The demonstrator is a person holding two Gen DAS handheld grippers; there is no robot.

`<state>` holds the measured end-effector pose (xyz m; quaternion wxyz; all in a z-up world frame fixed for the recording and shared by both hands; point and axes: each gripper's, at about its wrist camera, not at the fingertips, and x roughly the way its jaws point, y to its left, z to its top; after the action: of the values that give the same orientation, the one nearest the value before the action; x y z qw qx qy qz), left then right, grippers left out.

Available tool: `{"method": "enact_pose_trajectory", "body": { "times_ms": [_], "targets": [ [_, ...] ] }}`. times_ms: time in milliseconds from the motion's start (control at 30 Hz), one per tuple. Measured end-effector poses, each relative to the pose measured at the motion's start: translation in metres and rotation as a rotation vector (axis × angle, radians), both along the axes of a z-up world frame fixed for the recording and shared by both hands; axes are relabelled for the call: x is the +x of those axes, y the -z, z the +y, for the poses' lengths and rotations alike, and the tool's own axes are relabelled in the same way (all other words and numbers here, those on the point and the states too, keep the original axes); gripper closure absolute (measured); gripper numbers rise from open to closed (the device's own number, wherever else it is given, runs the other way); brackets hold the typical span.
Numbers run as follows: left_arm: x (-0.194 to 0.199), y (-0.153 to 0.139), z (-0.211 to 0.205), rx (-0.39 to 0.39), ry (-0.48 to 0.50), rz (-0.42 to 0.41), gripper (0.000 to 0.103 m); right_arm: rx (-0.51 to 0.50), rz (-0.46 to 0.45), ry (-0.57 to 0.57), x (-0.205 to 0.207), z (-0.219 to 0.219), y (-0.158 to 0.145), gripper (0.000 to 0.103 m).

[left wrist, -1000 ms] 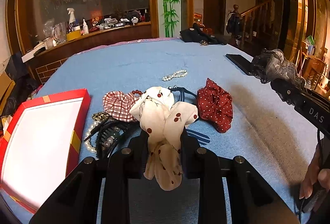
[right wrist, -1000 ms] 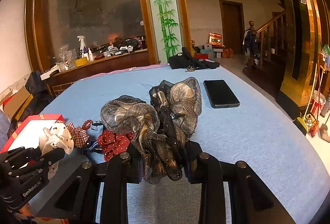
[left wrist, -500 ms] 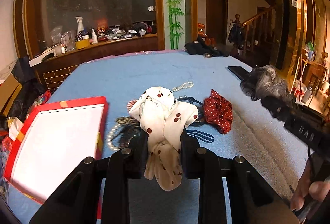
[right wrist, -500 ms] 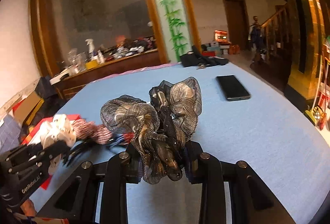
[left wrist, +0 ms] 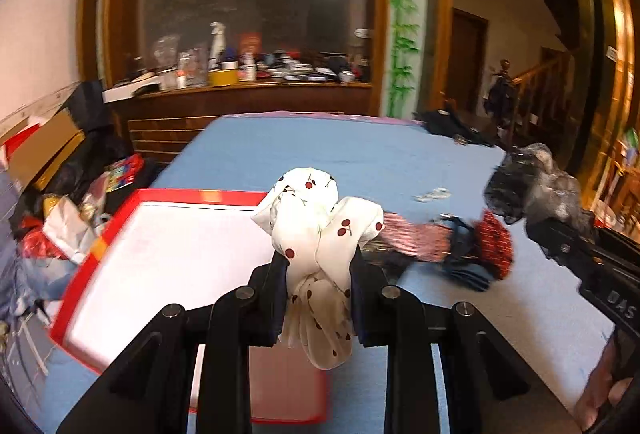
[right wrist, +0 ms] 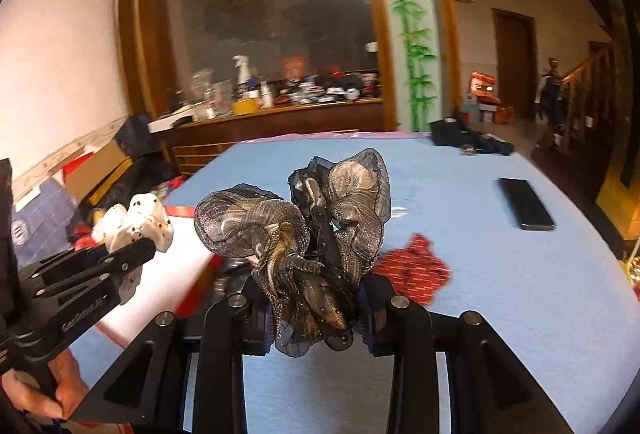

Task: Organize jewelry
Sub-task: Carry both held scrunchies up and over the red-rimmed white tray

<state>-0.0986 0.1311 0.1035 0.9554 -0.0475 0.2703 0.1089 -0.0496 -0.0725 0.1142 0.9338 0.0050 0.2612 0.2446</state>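
From the left wrist view, our left gripper (left wrist: 318, 288) has its jaws pinching the cream scrunchie (left wrist: 318, 230), a cherry-printed loop of cloth bunched between them and spilling above and below. We judge it very light, soft and springy; it will not break, but gathered cloth can slide, so a hold across the thick gathered band, as we have it, seems safest. It hangs over the near right part of the red box (left wrist: 160, 258), whose white floor looks bare. Beyond, on the blue surface (left wrist: 360, 154), lies a blurred heap: a checked scrunchie (left wrist: 416, 236), a red dotted scrunchie (left wrist: 494, 244) and some dark pieces we cannot make out. A small pale item, too blurred to name, lies farther back. Our right gripper (left wrist: 560, 234) comes in from the right, near the heap.

From the right wrist view, the right gripper's jaws pinch the gauzy scrunchie (right wrist: 304, 234), grey and gold, sheer and frilly. We judge it feather-light and apt to snag, so the gathered middle is the place to hold. The box rim (right wrist: 182, 211) shows to the left, partly behind the left gripper, which stands between us and the box; both cannot crowd in at once. A phone (right wrist: 526, 204) lies well apart on the right.
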Motion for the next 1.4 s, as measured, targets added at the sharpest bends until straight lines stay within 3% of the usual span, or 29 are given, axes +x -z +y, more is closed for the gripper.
{"method": "enact_pose_trajectory", "body": {
  "times_ms": [367,700,1000,1400],
  "targets": [
    [-0.009,-0.008,0.097,-0.003,-0.165,0.016,0.078,-0.048,0.015,-0.18,0.0,0.097,-0.011,0.066],
    [0.033,0.004,0.171,-0.033,-0.227,0.14,0.078,-0.14,0.102,-0.234,0.039,0.181,0.013,0.066],
    [0.076,0.032,0.196,-0.076,-0.237,0.246,0.078,-0.256,0.129,-0.233,0.07,0.231,0.041,0.066],
    [0.103,0.051,0.205,-0.086,-0.236,0.332,0.078,-0.31,0.179,-0.242,0.094,0.258,0.064,0.063]
  ]
}}
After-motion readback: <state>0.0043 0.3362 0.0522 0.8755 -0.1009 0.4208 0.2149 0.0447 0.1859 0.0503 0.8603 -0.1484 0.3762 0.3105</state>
